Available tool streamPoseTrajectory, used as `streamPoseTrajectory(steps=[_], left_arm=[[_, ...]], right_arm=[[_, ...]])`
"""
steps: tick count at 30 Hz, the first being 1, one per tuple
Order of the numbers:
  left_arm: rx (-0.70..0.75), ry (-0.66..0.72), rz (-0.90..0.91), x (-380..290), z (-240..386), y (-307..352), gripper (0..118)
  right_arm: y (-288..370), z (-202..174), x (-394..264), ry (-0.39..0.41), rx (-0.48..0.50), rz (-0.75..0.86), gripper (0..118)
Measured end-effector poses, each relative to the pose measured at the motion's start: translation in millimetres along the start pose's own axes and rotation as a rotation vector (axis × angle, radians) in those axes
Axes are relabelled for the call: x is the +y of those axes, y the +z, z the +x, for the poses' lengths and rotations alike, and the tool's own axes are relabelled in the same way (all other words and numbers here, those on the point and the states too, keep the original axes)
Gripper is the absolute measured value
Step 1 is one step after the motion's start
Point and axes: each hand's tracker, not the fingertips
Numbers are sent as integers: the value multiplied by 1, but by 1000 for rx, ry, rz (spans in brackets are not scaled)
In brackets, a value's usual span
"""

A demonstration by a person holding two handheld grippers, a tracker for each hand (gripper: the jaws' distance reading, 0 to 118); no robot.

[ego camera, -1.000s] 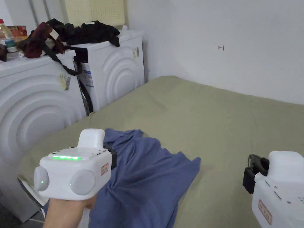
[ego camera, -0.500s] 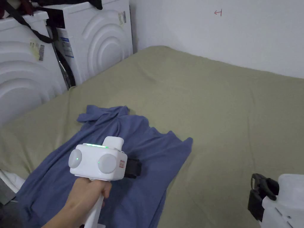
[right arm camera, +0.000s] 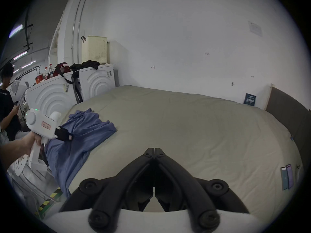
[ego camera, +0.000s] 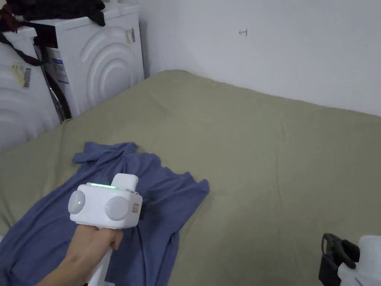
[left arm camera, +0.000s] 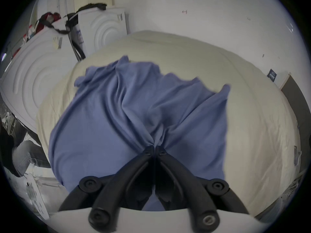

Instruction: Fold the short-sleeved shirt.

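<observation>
A blue short-sleeved shirt lies crumpled on the left side of the olive-green bed, part of it hanging over the near edge. In the left gripper view my left gripper is shut on a bunched fold of the blue shirt, the cloth fanning out from the jaw tips. The head view shows the same left gripper above the shirt, held by a hand. My right gripper is shut with nothing in it, above bare sheet; its black jaws show in the head view's bottom right corner.
Two white machines stand at the bed's left with dark clothes piled on top. A white wall runs along the far side. In the right gripper view a person stands at far left and a dark headboard is at right.
The head camera has swung. My left gripper dropped from near the shirt's far part onto its middle and now holds a fold there. The shirt lies more spread toward the near edge.
</observation>
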Motion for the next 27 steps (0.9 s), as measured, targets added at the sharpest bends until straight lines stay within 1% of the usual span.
streamPoseTrajectory(steps=[2, 5, 8, 11, 15, 16, 20, 23, 27], left_arm=[[1, -30, 44, 12, 14, 22, 0], [-59, -72, 89, 26, 43, 48, 0], [-110, -133, 150, 47, 86, 68, 0], [-216, -173, 195, 69, 144, 85, 0], [-341, -288, 248, 89, 241, 101, 0], [-391, -303, 256, 92, 268, 104, 0], [-553, -391, 262, 90, 366, 116, 0], [-676, -431, 238, 77, 426, 124, 0], [-772, -456, 182, 49, 480, 117, 0]], right_arm=[[13, 14, 2, -10, -30, 12, 2], [38, 38, 2, -31, -57, 42, 2], [58, 63, 1, -20, -120, 58, 2], [78, 87, -2, -35, -174, 66, 2], [100, 119, -9, -54, -259, 65, 2], [106, 127, -11, -60, -279, 62, 2], [124, 159, -21, -101, -369, 53, 2], [133, 178, -26, -114, -422, 38, 2], [138, 197, -34, -129, -465, 21, 2]])
